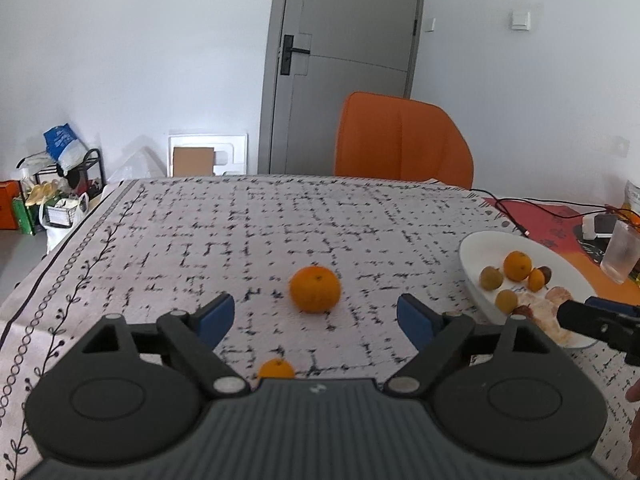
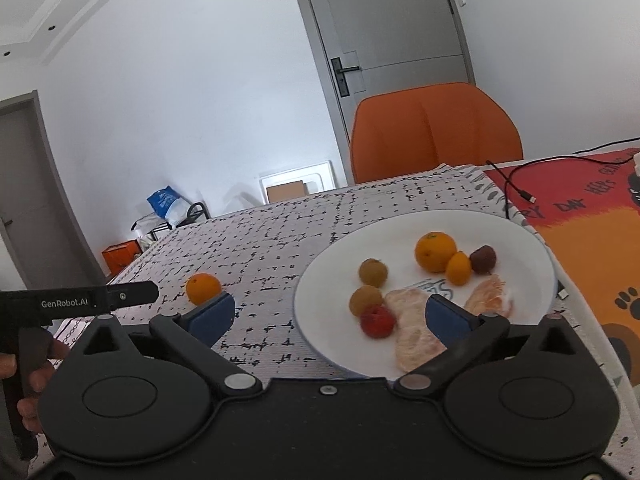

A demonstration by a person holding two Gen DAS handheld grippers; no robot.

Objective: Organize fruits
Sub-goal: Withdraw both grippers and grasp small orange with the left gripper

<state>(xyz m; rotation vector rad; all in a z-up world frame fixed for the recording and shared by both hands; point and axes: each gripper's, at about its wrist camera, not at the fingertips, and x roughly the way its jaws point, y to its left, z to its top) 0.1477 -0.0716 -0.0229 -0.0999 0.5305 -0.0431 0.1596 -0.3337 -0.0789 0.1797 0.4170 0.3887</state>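
Task looks maybe 3/4 done, judged from how stuff lies. Most fruit is already parked on the white plate (image 2: 520,240): a big orange (image 2: 435,251), a small orange one (image 2: 458,268) touching it, a dark reddish fruit (image 2: 483,259) just beside that, two brownish round ones (image 2: 373,272) (image 2: 365,300), a red fruit (image 2: 377,321), plus two peeled pale-pink segments (image 2: 412,320) (image 2: 491,300) toward the near rim. Still left out on the patterned tablecloth (image 1: 180,248): a loose orange (image 1: 315,289) sitting well apart from the plate, and a smaller orange (image 1: 276,369) right at the nose of the left tool, half hidden by its body. So two pieces prob. still to be moved. Pose-wise: the left gripper (image 1: 316,316) is held low over the cloth, aimed straight at the loose orange, jaws spread wide w/ nothing between them; the orange sits just beyond the blue pads (image 1: 216,316), not touched yet. The right gripper (image 2: 332,316) is hung over the near-left edge of the plate, tilted a bit, jaws also spread and empty; one pad overlaps the peeled segment in view, but contact can't be told. Next grab is likely the loose orange, approx. centered already. An orange chair (image 1: 400,140) and a grey door (image 1: 344,60) are seen behind the table.
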